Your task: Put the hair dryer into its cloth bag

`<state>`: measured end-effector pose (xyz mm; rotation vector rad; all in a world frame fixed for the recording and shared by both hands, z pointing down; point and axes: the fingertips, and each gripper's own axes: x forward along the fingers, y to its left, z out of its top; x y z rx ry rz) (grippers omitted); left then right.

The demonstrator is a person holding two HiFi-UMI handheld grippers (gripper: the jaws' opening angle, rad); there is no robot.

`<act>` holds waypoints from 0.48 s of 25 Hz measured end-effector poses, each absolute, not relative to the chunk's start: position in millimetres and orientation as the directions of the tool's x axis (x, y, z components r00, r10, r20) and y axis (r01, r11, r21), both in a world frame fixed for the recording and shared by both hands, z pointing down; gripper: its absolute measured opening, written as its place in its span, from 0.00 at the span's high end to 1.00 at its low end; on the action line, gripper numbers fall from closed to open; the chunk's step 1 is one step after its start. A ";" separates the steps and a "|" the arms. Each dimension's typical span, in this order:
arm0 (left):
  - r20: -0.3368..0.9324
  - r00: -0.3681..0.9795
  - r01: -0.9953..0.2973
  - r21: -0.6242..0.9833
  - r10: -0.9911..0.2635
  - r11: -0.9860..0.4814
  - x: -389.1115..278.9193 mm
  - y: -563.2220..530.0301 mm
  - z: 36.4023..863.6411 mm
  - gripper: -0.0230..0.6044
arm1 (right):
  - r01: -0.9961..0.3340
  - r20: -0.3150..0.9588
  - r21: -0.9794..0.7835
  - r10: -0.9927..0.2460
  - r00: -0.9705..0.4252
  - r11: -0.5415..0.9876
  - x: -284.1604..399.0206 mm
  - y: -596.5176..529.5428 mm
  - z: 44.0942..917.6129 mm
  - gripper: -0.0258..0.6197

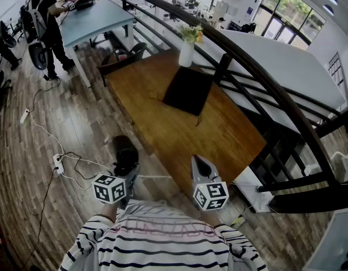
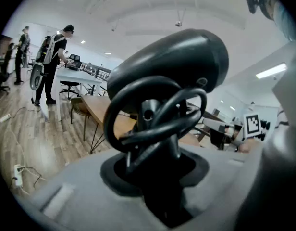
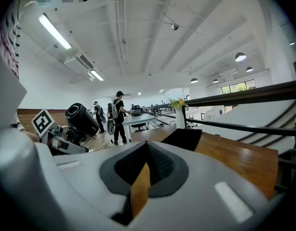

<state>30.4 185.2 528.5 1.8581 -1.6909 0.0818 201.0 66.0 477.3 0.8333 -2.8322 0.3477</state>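
Observation:
The black hair dryer [image 1: 125,150] hangs off the table's near left corner, over the floor, with my left gripper [image 1: 127,167] shut on it. In the left gripper view the hair dryer's body [image 2: 179,64] and its coiled cord [image 2: 153,117] fill the space above the jaws of the left gripper [image 2: 157,182]. The flat black cloth bag [image 1: 188,89] lies on the wooden table [image 1: 219,134], far ahead of both grippers. My right gripper [image 1: 198,162] is shut and empty over the table's near edge. From the right gripper [image 3: 145,165] I see the bag [image 3: 189,137] ahead and the hair dryer [image 3: 82,118] to the left.
A white vase with flowers [image 1: 186,51] stands behind the bag. A dark curved railing [image 1: 264,89] runs along the table's right side. Cables and a power strip [image 1: 58,162] lie on the floor at left. A person [image 1: 45,21] stands by a far table [image 1: 95,16].

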 end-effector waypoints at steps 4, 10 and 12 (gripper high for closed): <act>0.438 0.178 -0.917 0.398 -0.881 0.012 34.3 180.6 528.8 0.72 | -0.548 0.224 -0.175 -0.509 -0.831 0.818 205.1 64.2 477.9 0.96; 0.443 0.186 -0.914 0.406 -0.877 0.011 41.2 176.0 531.1 0.72 | -0.506 0.194 -0.234 -0.470 -0.861 0.830 207.2 65.2 477.3 0.96; 0.443 0.191 -0.912 0.410 -0.876 0.008 43.7 174.5 530.8 0.72 | -0.475 0.164 -0.265 -0.446 -0.880 0.839 206.6 64.9 475.1 0.96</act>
